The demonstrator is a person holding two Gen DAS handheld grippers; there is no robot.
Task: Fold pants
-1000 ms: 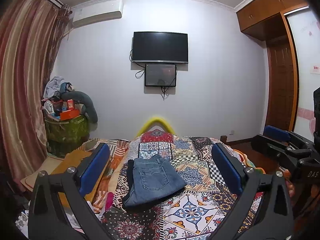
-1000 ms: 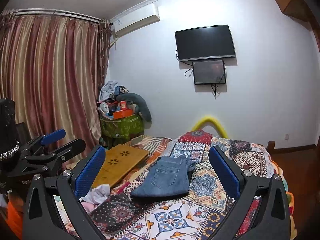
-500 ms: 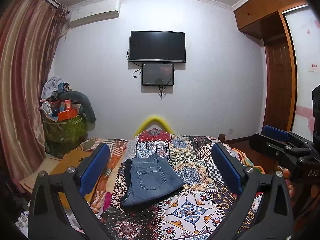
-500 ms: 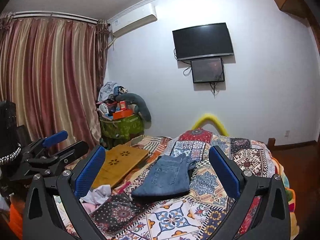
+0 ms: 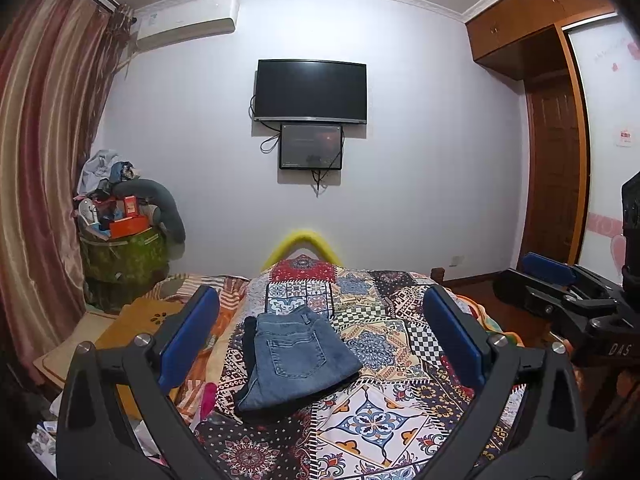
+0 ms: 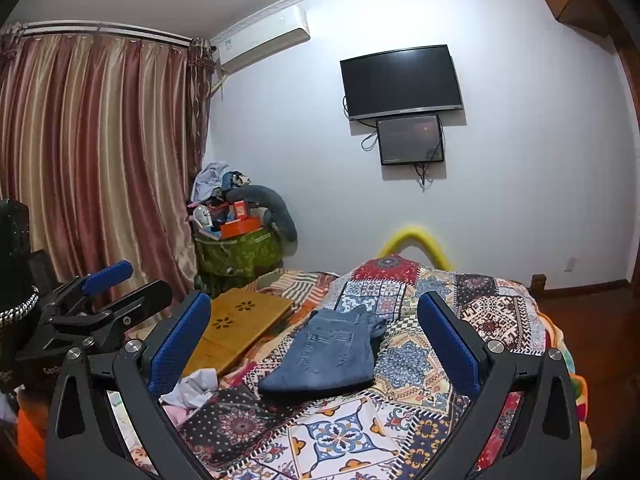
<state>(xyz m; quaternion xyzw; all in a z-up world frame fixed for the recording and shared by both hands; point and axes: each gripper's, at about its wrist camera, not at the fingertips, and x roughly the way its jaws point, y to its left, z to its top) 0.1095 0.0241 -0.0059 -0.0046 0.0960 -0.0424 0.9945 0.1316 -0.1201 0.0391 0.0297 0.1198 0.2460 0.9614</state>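
Observation:
Folded blue jeans (image 5: 296,356) lie as a compact rectangle on the patterned bedspread (image 5: 384,408), back pocket up; the same jeans (image 6: 332,354) show in the right wrist view. My left gripper (image 5: 320,336) is held above and short of the jeans, open, with nothing between its blue pads (image 5: 188,336). My right gripper (image 6: 316,340) is likewise open and empty, raised off the bed. Each view catches the other gripper at its edge: the right gripper (image 5: 576,304) at the right side, the left gripper (image 6: 92,308) at the left side.
A wooden lap desk (image 6: 236,328) and loose white cloth (image 6: 192,390) lie left of the jeans. A green bin piled with clutter (image 5: 124,248) stands by the striped curtain (image 5: 44,160). A TV (image 5: 310,92) hangs on the far wall; a wardrobe door (image 5: 556,176) stands right.
Both cameras have drifted slightly, so the jeans sit a little further left in the left wrist view. The jeans have not moved on the bed; both grippers remain open.

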